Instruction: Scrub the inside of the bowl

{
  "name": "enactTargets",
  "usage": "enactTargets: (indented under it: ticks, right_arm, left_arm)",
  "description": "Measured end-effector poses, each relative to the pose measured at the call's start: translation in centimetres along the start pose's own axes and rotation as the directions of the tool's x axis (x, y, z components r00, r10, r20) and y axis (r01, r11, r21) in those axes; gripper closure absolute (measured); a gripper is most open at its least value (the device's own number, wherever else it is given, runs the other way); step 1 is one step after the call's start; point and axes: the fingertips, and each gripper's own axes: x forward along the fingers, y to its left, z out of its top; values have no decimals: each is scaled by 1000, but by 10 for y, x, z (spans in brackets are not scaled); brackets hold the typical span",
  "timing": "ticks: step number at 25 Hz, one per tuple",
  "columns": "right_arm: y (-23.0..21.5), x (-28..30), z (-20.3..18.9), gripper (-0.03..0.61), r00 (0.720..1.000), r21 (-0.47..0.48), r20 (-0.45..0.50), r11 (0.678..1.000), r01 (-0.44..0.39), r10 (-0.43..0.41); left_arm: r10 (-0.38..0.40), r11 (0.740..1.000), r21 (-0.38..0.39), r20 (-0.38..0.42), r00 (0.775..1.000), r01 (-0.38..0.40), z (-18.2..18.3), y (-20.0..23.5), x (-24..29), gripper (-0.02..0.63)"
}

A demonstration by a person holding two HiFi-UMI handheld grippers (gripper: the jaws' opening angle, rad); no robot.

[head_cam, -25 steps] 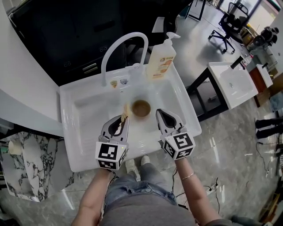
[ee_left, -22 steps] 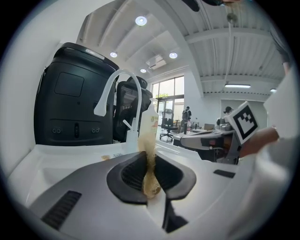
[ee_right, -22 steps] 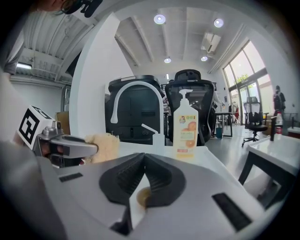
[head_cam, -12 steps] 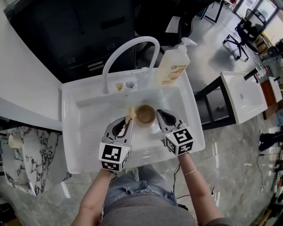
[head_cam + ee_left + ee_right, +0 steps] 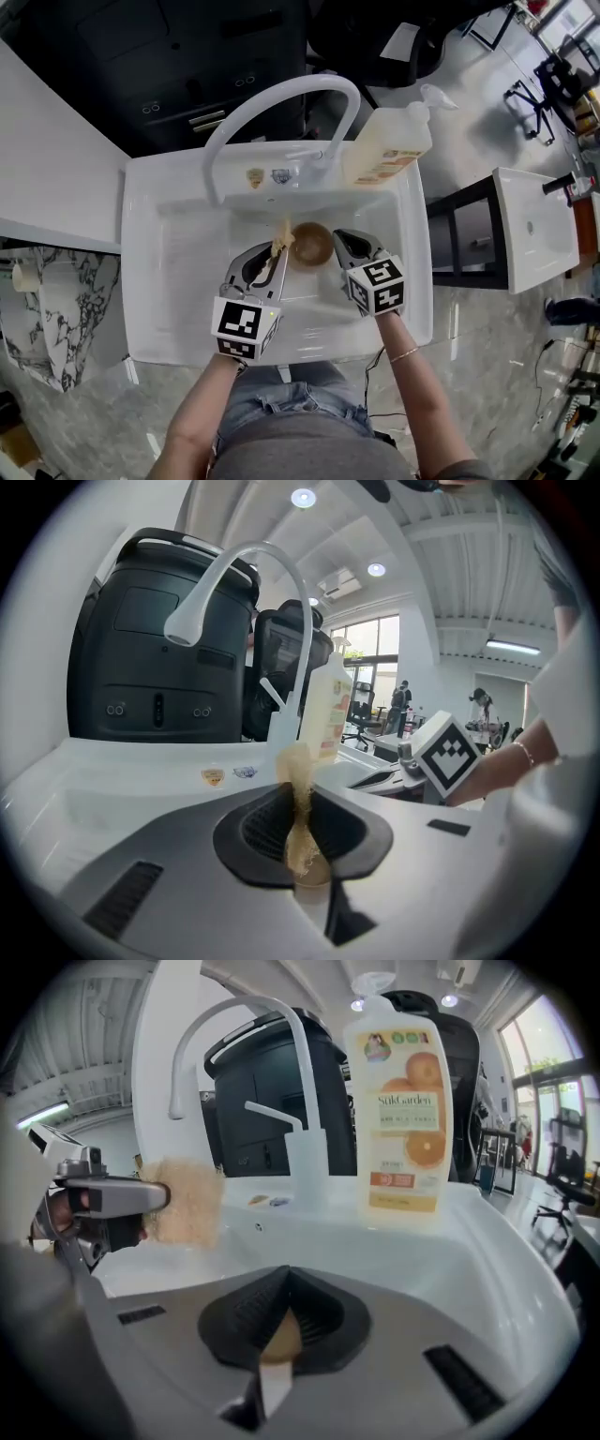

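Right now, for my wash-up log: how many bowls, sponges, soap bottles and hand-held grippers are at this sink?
Bowl: 1
Sponge: 1
Soap bottle: 1
Hand-held grippers: 2, the left hand-held gripper and the right hand-held gripper
Total: 5

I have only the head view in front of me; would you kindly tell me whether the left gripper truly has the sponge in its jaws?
Observer: Yes. In the left gripper view, the left gripper has its jaws shut on the sponge, which sticks up out of them.
Operator: Thank you. And does the right one hold the bowl?
Observer: The right gripper view shows the right gripper with its jaws closed on a thin tan edge, apparently the rim of the bowl.
Operator: What is on the front of the bottle?
Observer: The bottle carries a label with pictured oranges, and the label faces the right gripper.
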Motion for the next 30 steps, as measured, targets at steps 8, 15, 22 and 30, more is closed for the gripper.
enactTargets:
  ticks: [8,15,22,30]
  right_arm:
    - [-10,32,-23,565,988,5,-128,997,-82,82]
    - [-15,56,-43,522,967,11,-222,992,-125,124]
    - [-25,75,-65,502,941,40,-309,991,-129,135]
    - [-26,91,-81,502,919,63,-364,988,-138,151]
  left_arm:
    - [34,999,-36,-43,998,-36,-13,7,17,569]
    - [56,996,-66,-74,996,-61,-23,16,27,569]
    - [66,994,-86,-96,993,-75,-31,22,31,569]
    - [83,990,-102,-112,990,-94,-39,31,33,569]
